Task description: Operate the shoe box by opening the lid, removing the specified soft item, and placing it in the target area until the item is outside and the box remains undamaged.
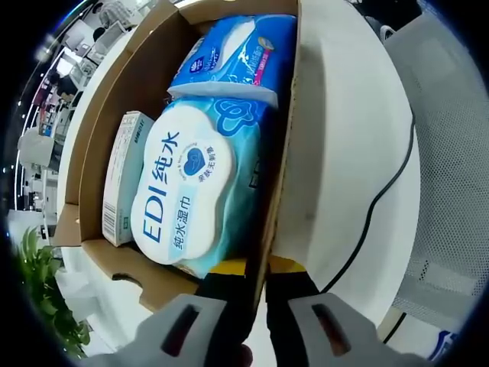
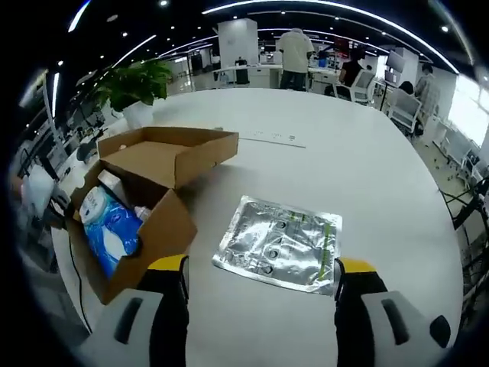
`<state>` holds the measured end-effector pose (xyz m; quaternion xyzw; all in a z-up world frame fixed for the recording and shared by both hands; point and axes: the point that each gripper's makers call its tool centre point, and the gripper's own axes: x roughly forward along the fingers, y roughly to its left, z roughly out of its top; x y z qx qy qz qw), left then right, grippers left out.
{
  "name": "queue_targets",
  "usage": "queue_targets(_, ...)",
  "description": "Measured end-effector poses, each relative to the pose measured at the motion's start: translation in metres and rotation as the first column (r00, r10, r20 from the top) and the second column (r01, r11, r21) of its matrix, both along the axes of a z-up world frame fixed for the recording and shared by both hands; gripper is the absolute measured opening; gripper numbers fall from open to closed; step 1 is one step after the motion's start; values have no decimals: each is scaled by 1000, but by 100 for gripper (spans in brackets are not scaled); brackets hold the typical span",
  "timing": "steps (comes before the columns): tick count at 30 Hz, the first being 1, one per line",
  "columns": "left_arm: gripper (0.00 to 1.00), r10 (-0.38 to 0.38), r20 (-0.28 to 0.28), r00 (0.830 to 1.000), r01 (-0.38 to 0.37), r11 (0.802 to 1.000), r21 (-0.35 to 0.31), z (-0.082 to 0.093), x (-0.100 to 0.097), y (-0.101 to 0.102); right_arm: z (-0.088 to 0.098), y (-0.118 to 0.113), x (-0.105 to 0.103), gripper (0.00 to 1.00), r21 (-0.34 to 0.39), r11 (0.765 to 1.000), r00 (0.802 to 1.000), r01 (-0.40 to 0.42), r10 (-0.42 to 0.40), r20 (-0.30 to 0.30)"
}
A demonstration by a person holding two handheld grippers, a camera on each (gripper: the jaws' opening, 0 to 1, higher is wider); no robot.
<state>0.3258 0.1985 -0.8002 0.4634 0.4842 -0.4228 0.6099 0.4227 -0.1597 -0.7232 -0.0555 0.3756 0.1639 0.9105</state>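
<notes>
The cardboard shoe box [image 1: 95, 145] lies open, its lid [image 2: 164, 153] folded back. Inside lie a blue-and-white wet-wipes pack [image 1: 187, 191], a second blue soft pack [image 1: 237, 53] beyond it, and a small white-and-green carton [image 1: 122, 176]. My left gripper [image 1: 258, 267] is shut on the box's side wall, one jaw inside and one outside. In the right gripper view the box [image 2: 153, 229] stands at the left with the blue pack [image 2: 111, 225] showing. A flat silver foil pouch [image 2: 279, 245] lies on the white table [image 2: 344, 153]. My right gripper [image 2: 263, 266] hangs open just before the pouch, holding nothing.
A black cable [image 1: 382, 199] runs over the table beside the box, near a grey mesh chair [image 1: 451, 153]. A potted plant [image 2: 137, 84] stands at the table's far left edge. People and office chairs [image 2: 401, 99] are far behind.
</notes>
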Motion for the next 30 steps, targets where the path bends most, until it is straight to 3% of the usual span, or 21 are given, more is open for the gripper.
queue_targets(3, 5, -4, 4, 1000, 4, 1000, -2, 0, 0, 0, 12, 5, -11, 66, 9, 1000, 1000, -11, 11, 19)
queue_targets(5, 5, -8, 5, 1000, 8, 1000, -3, 0, 0, 0, 19, 3, -15, 59, -72, 995, 995, -71, 75, 61)
queue_targets(7, 5, -8, 6, 1000, 8, 1000, -3, 0, 1, 0, 24, 2, -20, 54, -101, 992, 994, -76, 84, 77)
queue_targets(10, 5, -9, 7, 1000, 9, 1000, -4, 0, 1, -1, 28, 5, -32, 54, -87, 993, 995, -77, 82, 57)
queue_targets(16, 5, -9, 3, 1000, 9, 1000, -2, 0, 1, 0, 35, 10, -48, 54, -80, 993, 993, -88, 94, 74)
queue_targets(22, 5, -13, 8, 1000, 13, 1000, -3, 0, 1, 0, 48, 19, -59, 58, 47, 998, 996, -47, 43, 80)
queue_targets(26, 6, -12, 10, 1000, 12, 1000, -4, -1, 2, 1, 49, 17, -69, 55, 64, 998, 995, -3, -3, 97)
queue_targets(27, 6, -13, 11, 1000, 13, 1000, -4, -1, 2, 1, 47, 16, -71, 53, 58, 998, 995, 1, -6, 96)
queue_targets(28, 6, -12, 11, 1000, 12, 1000, -4, 0, 2, 1, 42, 10, -76, 50, -9, 1000, 997, -1, 2, 74)
queue_targets(30, 6, -12, 11, 1000, 12, 1000, -4, -1, 3, 1, 39, 6, -80, 45, -71, 997, 997, -16, 21, 69)
